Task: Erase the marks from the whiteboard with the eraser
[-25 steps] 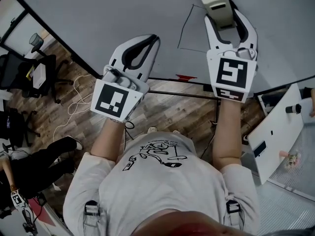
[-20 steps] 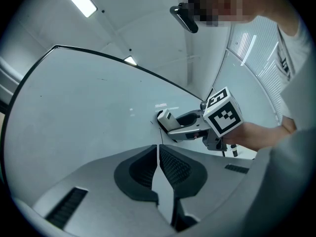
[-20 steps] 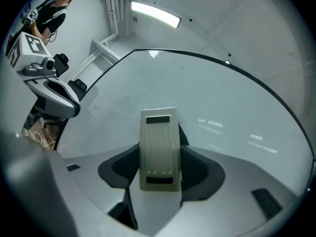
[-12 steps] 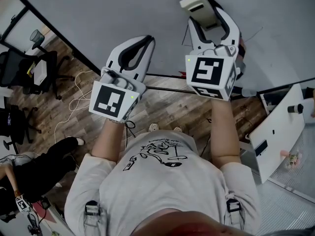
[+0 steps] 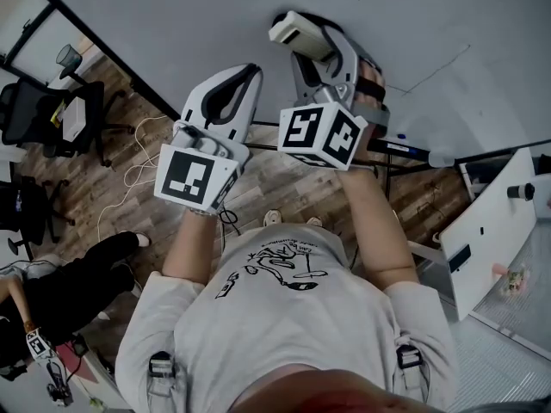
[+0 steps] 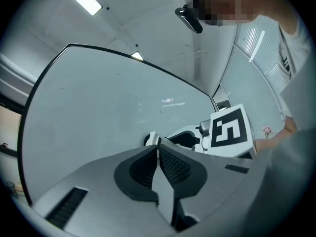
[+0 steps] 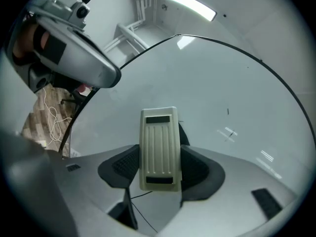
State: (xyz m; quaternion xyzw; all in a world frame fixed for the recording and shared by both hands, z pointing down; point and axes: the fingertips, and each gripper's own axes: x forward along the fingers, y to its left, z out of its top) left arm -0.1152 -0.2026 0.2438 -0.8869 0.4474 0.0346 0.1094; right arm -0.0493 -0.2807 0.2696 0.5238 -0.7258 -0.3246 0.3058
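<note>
Trainee: While you hold the right gripper (image 7: 159, 174) up to the large grey-white whiteboard (image 5: 172, 15), what sits between its jaws?

Operator: I have them clamped on the cream ribbed plastic eraser (image 7: 159, 149), which faces the board, with a thin black mark (image 5: 439, 67) off to its right. My left gripper (image 6: 158, 149) is just beside it on the left, jaws pressed together.

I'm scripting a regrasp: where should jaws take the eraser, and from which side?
Across its long side edges, coming from the ribbed back, as the right gripper holds the eraser now: the narrow flat-sided body fits between the jaws, leaving its far face toward the whiteboard.
</note>
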